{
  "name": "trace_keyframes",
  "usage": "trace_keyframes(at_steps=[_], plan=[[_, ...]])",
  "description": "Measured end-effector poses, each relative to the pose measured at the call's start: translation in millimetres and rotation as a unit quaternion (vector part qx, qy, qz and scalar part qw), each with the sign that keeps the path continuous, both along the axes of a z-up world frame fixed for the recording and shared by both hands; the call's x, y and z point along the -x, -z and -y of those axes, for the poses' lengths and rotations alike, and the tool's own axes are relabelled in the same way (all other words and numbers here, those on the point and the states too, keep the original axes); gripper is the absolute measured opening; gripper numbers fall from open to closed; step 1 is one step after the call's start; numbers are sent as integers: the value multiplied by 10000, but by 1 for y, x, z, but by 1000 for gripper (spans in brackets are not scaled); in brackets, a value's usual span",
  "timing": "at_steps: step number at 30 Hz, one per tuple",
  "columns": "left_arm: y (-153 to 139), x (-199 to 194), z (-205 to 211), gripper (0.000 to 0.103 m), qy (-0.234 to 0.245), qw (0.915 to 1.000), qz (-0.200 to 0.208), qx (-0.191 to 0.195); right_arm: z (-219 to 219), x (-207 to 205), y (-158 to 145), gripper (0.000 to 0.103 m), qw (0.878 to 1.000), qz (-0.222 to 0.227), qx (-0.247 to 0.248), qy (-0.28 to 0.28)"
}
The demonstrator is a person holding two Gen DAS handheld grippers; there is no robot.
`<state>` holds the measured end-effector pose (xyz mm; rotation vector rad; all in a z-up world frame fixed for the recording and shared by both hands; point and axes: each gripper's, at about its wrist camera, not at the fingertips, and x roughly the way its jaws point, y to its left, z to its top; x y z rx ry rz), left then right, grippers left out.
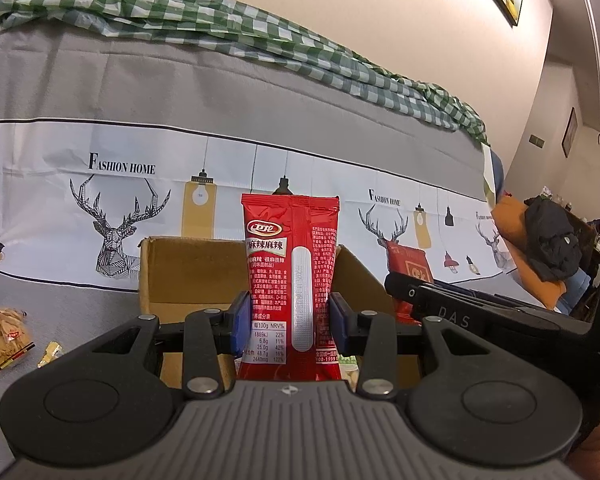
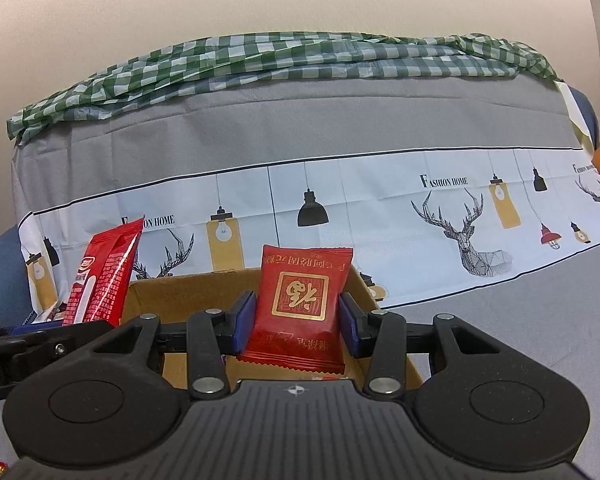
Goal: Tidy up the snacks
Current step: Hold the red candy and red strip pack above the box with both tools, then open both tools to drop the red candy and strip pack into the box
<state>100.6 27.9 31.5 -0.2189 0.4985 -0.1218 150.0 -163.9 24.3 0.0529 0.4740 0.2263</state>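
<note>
The left gripper [image 1: 288, 316] is clamped on a tall red spicy-snack packet [image 1: 290, 280], its blue pads [image 1: 238, 322] pressing both long edges so the packet stands upright with its back label and centre seam facing the camera. The packet is held over the open cardboard box [image 1: 176, 272], whose brown walls show behind and to both sides of it.

The right gripper [image 2: 296, 320] is closed about halfway onto a squarer red snack pouch [image 2: 300, 312] printed with a gold-framed emblem; the print reads upside down. Its blue pads [image 2: 244, 320] grip the pouch's left and right sides, and the pouch also hangs above the box, near the right-hand wall.

The two grippers sit side by side: the left wrist view shows the right one with its pouch just to the right, and the right wrist view shows the red packet tilted at the left.

More small snack bags [image 1: 8, 338], tan and yellow, lie on the grey cloth to the left of the box, well apart from it. Behind stands a deer-printed cover [image 1: 116, 232] topped by a green checked cloth [image 1: 220, 28].
</note>
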Motion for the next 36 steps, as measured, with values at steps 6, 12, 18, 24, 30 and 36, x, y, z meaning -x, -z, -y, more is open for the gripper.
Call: trace_keyframes(at_steps=[6,12,18,24,30,36], plan=[[0,-2,1,45,5,10000,-7,-11,0,0,0,46,10000,-6,6,-28],[2,-2,2,45,16,10000,-19,-23,-2,-1,1,46,10000,-22,9,-73],[3,-3,3,45,34,10000,-32,-33,-1,-2,2,46,10000,-30,20,-91],[3,-4,3,45,45,10000,-35,-32,-3,-2,3,46,9999,-37,45,-131],[4,-5,4,45,65,10000,-53,-38,-2,-2,3,46,9999,-41,33,-132],[10,-10,3,71,136,9994,-310,47,-3,-4,5,51,9999,-108,69,-84]])
